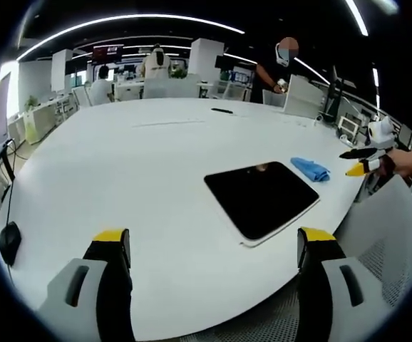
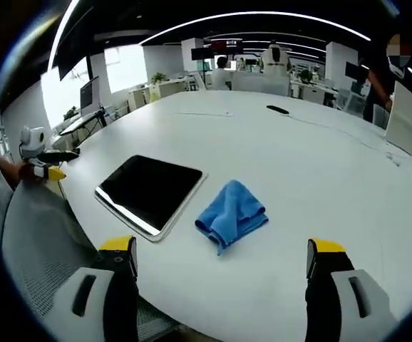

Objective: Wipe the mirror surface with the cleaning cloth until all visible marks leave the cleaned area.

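The mirror (image 1: pixel 261 198) is a dark rounded rectangle in a thin white frame, lying flat near the edge of the white table (image 1: pixel 156 164). A crumpled blue cleaning cloth (image 1: pixel 311 168) lies on the table just beyond it, apart from it. My left gripper (image 1: pixel 213 242) is open and holds nothing, short of the mirror. In the right gripper view the cloth (image 2: pixel 232 212) lies right of the mirror (image 2: pixel 151 190), with my open, unloaded right gripper (image 2: pixel 222 249) just before it. Each gripper also shows in the other's view, the right gripper (image 1: pixel 366 160) and the left gripper (image 2: pixel 45 160).
A grey mesh chair back (image 1: pixel 384 256) stands against the table edge beside the mirror, also seen as the chair back (image 2: pixel 42 242). A small black object (image 1: pixel 222 110) lies far across the table. A black mouse (image 1: pixel 9 242) sits at the left. People and desks are in the background.
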`<action>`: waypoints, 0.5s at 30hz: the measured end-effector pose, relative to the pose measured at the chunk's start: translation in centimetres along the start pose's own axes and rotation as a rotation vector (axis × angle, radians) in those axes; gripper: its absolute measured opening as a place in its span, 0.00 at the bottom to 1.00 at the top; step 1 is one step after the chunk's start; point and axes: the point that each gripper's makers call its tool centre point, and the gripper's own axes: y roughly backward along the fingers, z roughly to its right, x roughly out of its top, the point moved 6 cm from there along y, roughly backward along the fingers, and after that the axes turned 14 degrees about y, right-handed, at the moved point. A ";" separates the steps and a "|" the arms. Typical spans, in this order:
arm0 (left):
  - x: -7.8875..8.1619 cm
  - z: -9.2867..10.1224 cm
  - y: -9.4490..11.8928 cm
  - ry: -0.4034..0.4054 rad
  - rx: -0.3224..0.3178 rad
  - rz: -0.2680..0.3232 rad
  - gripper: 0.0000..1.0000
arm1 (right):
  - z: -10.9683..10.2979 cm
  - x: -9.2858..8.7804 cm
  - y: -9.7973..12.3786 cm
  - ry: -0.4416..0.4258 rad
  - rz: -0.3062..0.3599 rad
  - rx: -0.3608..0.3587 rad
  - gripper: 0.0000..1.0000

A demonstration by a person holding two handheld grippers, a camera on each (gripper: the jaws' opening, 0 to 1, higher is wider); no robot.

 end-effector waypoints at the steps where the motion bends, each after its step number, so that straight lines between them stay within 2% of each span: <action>1: 0.0 0.0 0.0 0.002 0.001 0.002 0.97 | -0.1 0.0 0.0 0.001 -0.003 0.006 0.98; 9: 0.1 -0.2 0.1 -0.014 0.021 0.002 0.97 | 0.0 0.3 0.6 0.016 -0.002 -0.003 0.98; 11: -0.1 -0.3 0.0 -0.009 0.030 -0.020 0.99 | 0.2 0.3 0.7 0.010 0.004 -0.004 0.98; 12: -0.4 -0.2 0.0 -0.006 0.026 -0.060 0.98 | 0.2 0.2 0.7 0.008 0.005 -0.004 0.98; 13: -0.6 0.4 0.2 0.015 -0.009 -0.090 0.98 | 0.3 0.3 0.9 0.008 0.007 -0.006 0.98; 14: 0.1 1.0 0.2 0.064 -0.040 -0.042 0.99 | 0.3 0.3 1.1 0.009 0.007 -0.007 0.98; 15: 0.9 1.1 0.3 0.076 -0.046 0.007 0.99 | 0.3 0.4 1.2 0.011 0.006 -0.006 0.98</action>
